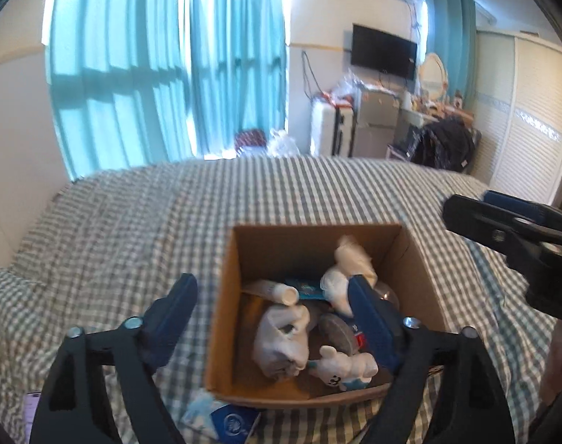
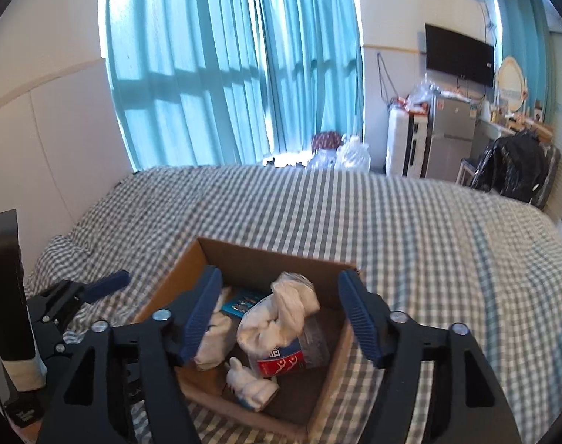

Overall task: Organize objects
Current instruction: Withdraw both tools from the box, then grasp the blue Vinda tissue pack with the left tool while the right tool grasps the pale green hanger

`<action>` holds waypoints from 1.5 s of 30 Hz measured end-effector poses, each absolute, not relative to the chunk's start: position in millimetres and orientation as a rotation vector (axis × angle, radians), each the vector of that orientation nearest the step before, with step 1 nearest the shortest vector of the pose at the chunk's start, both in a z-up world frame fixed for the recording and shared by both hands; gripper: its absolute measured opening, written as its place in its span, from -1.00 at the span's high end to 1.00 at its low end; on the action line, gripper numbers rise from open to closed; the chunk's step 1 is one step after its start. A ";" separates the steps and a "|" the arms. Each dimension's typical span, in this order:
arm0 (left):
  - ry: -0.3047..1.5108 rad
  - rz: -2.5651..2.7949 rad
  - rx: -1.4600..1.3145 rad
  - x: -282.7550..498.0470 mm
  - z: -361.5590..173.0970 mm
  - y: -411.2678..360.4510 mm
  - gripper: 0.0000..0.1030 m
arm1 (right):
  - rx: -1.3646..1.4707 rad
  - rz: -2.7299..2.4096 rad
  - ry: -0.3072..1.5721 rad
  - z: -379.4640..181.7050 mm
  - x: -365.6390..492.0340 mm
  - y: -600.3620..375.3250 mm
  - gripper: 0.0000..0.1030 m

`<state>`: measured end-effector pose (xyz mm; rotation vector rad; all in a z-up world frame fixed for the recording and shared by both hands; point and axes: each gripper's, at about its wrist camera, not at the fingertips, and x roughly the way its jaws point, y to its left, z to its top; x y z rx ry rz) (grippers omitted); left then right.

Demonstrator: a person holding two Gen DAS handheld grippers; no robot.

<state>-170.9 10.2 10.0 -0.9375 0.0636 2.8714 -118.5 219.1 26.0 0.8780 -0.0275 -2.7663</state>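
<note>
Your cardboard box (image 1: 240, 296) sits open on the checked bed cover (image 1: 133, 222), near the front edge of the bed, closer to you than the middle.

Your left gripper (image 1: 271, 314) hangs over the box's left wall, fingers spread wide and holding nothing. One finger (image 1: 177, 307) is outside the box over the cover, the other is over the inside. Your right gripper (image 2: 281, 318) is above the box too, fingers (image 2: 203, 314) spread wide with nothing between them. In the left wrist view it shows at the right edge, above the cover just right of the box.

Inside the box:
- a wad of white cloth (image 2: 281, 314) on top, toward the far right corner
- a clear plastic bottle with a red label (image 2: 292, 359) lying on its side under that cloth
- a white tube (image 1: 277, 290) lying along the left side
- a small teal packet (image 2: 240, 303) near the back wall
- a white and grey bundle (image 1: 284, 340) lower left
- a small white toy figure (image 1: 347, 366) against the near wall
- a round grey lid-like thing (image 1: 336, 329) beside the bundle; can't tell what it is

Outside the box, a white and blue packet (image 1: 221, 418) lies on the cover, touching or just beside the near left corner; blur hides which.

Background: teal curtains (image 2: 225, 66) over the window, wall TV (image 2: 458, 55), small fridge (image 2: 451, 129), dark clothes on a chair (image 2: 517, 162).
</note>
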 end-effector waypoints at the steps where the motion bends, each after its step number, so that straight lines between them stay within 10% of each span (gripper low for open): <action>1: 0.064 2.883 -0.923 -165.4 15.7 8.0 -0.79 | 0.861 -2.775 -0.020 33.4 -111.6 218.8 -0.57; 7: 0.096 2.990 -0.825 -139.5 37.5 -7.9 -1.00 | 0.766 -2.856 -0.009 68.2 -65.6 227.6 -1.00; 45: 0.025 2.945 -1.263 -102.3 -112.7 -74.7 -1.00 | 1.376 -2.670 0.088 -137.6 -27.7 147.9 -1.00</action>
